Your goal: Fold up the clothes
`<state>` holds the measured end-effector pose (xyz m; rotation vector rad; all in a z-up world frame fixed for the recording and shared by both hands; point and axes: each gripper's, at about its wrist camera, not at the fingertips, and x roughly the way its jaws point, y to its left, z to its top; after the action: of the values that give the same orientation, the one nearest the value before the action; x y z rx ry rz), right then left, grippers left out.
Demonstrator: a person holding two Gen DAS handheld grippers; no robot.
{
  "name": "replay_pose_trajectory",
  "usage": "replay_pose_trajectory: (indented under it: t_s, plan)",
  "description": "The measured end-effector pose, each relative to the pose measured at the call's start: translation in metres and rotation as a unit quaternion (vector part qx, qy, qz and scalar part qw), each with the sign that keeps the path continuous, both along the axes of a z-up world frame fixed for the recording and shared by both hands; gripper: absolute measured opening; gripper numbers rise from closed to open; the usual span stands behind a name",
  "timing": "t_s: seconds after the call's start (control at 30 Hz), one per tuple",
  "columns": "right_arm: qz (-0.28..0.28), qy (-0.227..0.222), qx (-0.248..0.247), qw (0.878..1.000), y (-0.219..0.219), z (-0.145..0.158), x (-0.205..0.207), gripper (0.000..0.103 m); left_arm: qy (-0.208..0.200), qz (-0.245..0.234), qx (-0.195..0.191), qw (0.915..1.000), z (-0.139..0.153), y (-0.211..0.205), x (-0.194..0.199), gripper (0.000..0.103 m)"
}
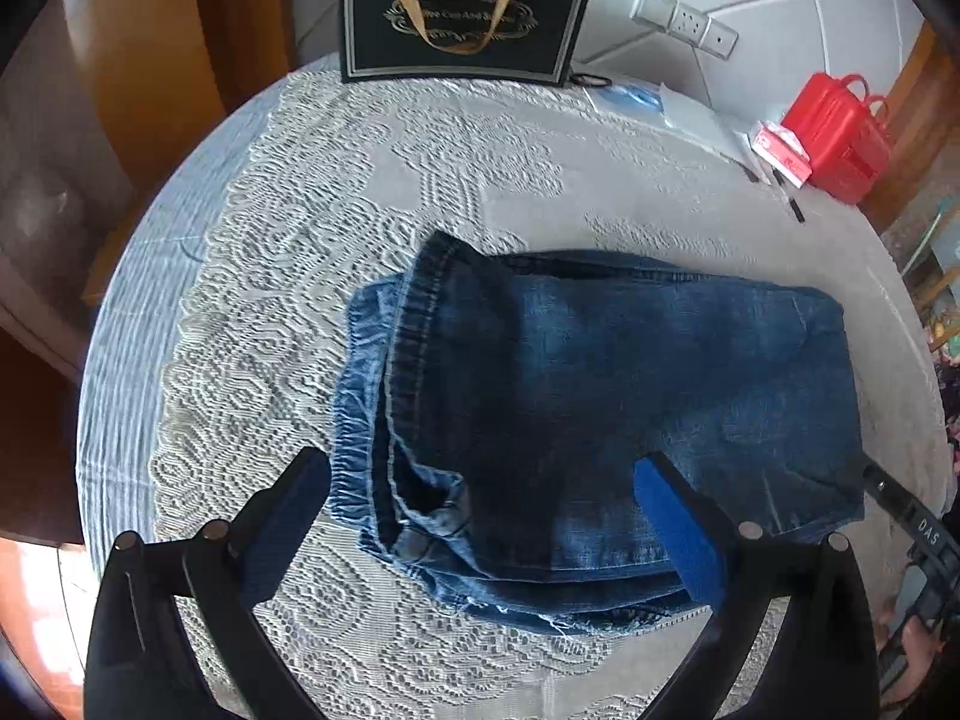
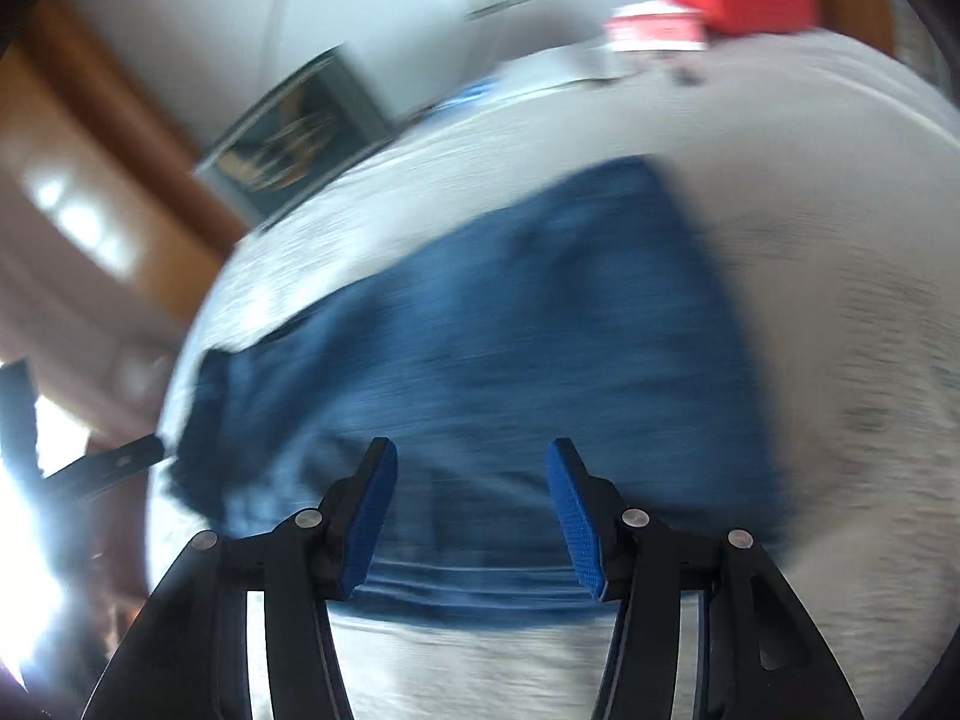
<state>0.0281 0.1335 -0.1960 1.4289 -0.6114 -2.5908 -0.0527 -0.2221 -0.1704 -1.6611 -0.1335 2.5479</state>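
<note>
Jeans (image 1: 600, 408) lie folded on the counter (image 1: 420, 180); both my fingers, left (image 1: 480, 510) and right (image 2: 468, 516), hang released, and a careless pinch could drag layers apart.

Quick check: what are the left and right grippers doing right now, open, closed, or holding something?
Left gripper: open wide above the folded jeans, holding nothing.
Right gripper: open, nothing between the jaws.
</note>
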Motion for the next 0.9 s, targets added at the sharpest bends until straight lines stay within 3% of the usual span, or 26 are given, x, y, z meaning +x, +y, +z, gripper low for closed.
replay_pose_trajectory:
  t_s: [0.03, 0.07, 0.1, 0.13, 0.2, 0.27, 0.33, 0.37, 0.4, 0.43, 0.47, 0.53, 0.63, 0.67, 0.7, 0.73, 0.77, 0.83, 0.9]
  plan:
    - [-0.013, -0.005, 0.003, 1.000, 0.013, 0.000, -0.001, 0.052, -0.009, -0.006, -0.008, 0.9999, -0.006, 0.004, 0.000, 0.087]
    - [-0.019, -0.009, 0.004, 1.000, 0.021, 0.002, -0.005, 0.052, -0.016, -0.006, -0.028, 0.9995, -0.012, 0.006, 0.001, 0.064]
    - [-0.017, -0.012, 0.005, 1.000, 0.027, 0.002, -0.010, 0.051, -0.020, 0.000, -0.055, 0.9983, -0.018, 0.004, 0.004, 0.049]
    - [-0.010, -0.016, 0.006, 1.000, 0.036, 0.000, -0.013, 0.046, -0.025, 0.005, -0.080, 0.9965, -0.024, 0.001, 0.006, 0.046]
    - [0.009, -0.045, 0.010, 0.999, 0.041, -0.012, -0.019, 0.019, -0.044, 0.018, -0.073, 0.9962, -0.033, -0.017, 0.009, 0.048]
    - [0.021, -0.075, 0.015, 0.997, 0.046, -0.020, -0.022, 0.005, -0.050, 0.032, -0.042, 0.9973, -0.029, -0.029, 0.012, 0.049]
    - [0.030, -0.095, 0.013, 0.995, 0.056, -0.019, -0.023, 0.005, -0.029, 0.041, -0.025, 0.9984, -0.011, -0.033, 0.010, 0.050]
    - [0.031, -0.089, 0.012, 0.995, 0.060, -0.011, -0.028, 0.009, -0.012, 0.044, -0.019, 0.9988, 0.001, -0.034, 0.009, 0.056]
    - [0.036, -0.074, 0.026, 0.996, 0.063, 0.000, -0.035, 0.009, 0.005, 0.048, -0.013, 0.9988, 0.013, -0.034, 0.006, 0.075]
    - [0.041, -0.059, 0.040, 0.997, 0.067, 0.011, -0.044, 0.010, 0.018, 0.052, -0.008, 0.9984, 0.021, -0.034, 0.000, 0.087]
    - [0.044, -0.048, 0.049, 0.997, 0.071, 0.019, -0.053, 0.016, 0.029, 0.057, -0.012, 0.9979, 0.026, -0.034, -0.007, 0.103]
    - [0.051, -0.031, 0.067, 0.996, 0.072, 0.033, -0.082, 0.024, 0.036, 0.064, -0.033, 0.9967, 0.024, -0.029, -0.026, 0.103]
    - [0.067, -0.022, 0.098, 0.993, 0.061, 0.039, -0.118, 0.032, 0.017, 0.061, -0.053, 0.9966, 0.006, -0.020, -0.051, 0.103]
    - [0.075, -0.022, 0.105, 0.991, 0.057, 0.037, -0.132, 0.042, 0.009, 0.060, -0.055, 0.9966, -0.001, -0.017, -0.057, 0.102]
    - [0.083, -0.022, 0.109, 0.990, 0.055, 0.034, -0.142, 0.055, 0.002, 0.058, -0.054, 0.9968, -0.009, -0.014, -0.060, 0.092]
    - [0.091, -0.023, 0.111, 0.989, 0.050, 0.031, -0.151, 0.060, -0.004, 0.059, -0.056, 0.9967, -0.016, -0.013, -0.063, 0.082]
    - [0.101, -0.023, 0.109, 0.989, 0.045, 0.028, -0.157, 0.062, -0.013, 0.062, -0.061, 0.9961, -0.024, -0.012, -0.065, 0.064]
    - [0.126, -0.026, 0.109, 0.986, 0.035, 0.019, -0.170, 0.060, -0.023, 0.071, -0.063, 0.9952, -0.036, -0.015, -0.069, 0.061]
    - [0.144, -0.045, 0.133, 0.980, 0.028, 0.004, -0.186, 0.030, -0.023, 0.081, -0.062, 0.9945, -0.039, -0.018, -0.072, 0.063]
